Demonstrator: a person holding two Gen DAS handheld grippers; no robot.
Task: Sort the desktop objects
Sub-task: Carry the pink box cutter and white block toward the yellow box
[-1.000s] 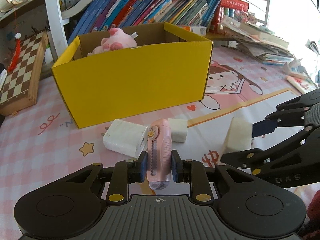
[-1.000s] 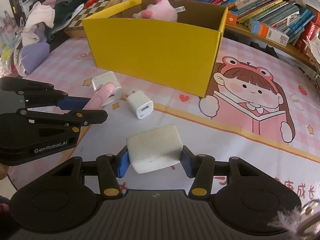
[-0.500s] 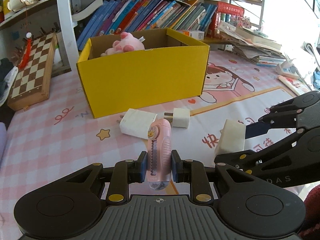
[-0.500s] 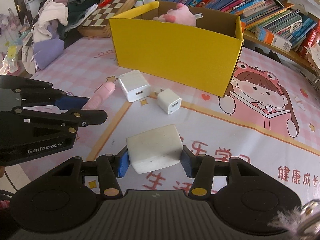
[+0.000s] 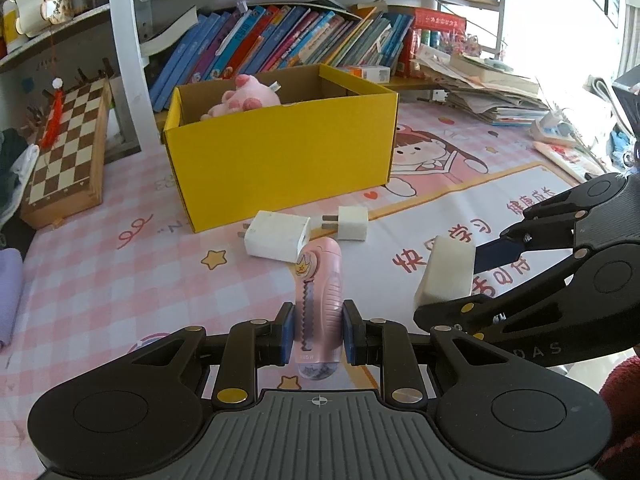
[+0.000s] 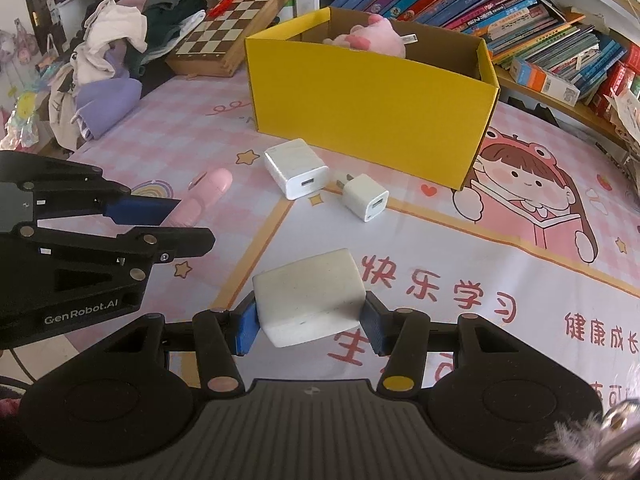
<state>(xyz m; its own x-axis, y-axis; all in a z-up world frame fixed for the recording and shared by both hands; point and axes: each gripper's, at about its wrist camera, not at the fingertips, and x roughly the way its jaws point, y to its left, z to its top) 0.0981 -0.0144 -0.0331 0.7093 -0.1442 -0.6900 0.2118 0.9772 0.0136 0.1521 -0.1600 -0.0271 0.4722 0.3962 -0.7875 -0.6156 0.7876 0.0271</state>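
Observation:
My left gripper (image 5: 316,336) is shut on a pink utility knife (image 5: 320,292) that stands upright between its pads, above the mat. My right gripper (image 6: 310,322) is shut on a white charger block (image 6: 310,298), also held off the mat; the same block (image 5: 446,270) shows at the right of the left wrist view. A yellow cardboard box (image 5: 280,160) stands open-topped ahead with a pink plush toy (image 5: 244,98) inside. In front of it lie a large white charger (image 5: 278,236) and a small white charger (image 5: 352,222).
A pink patterned mat (image 6: 520,280) covers the desk. A wooden chessboard (image 5: 64,148) lies at the left, books (image 5: 280,44) line the shelf behind the box, papers (image 5: 492,92) are stacked at the right. Clothes (image 6: 116,52) are piled off the desk's left side.
Both grippers have drawn back from the yellow box with their loads, so the box and the two chargers on the mat look farther away. Neither grip has changed.

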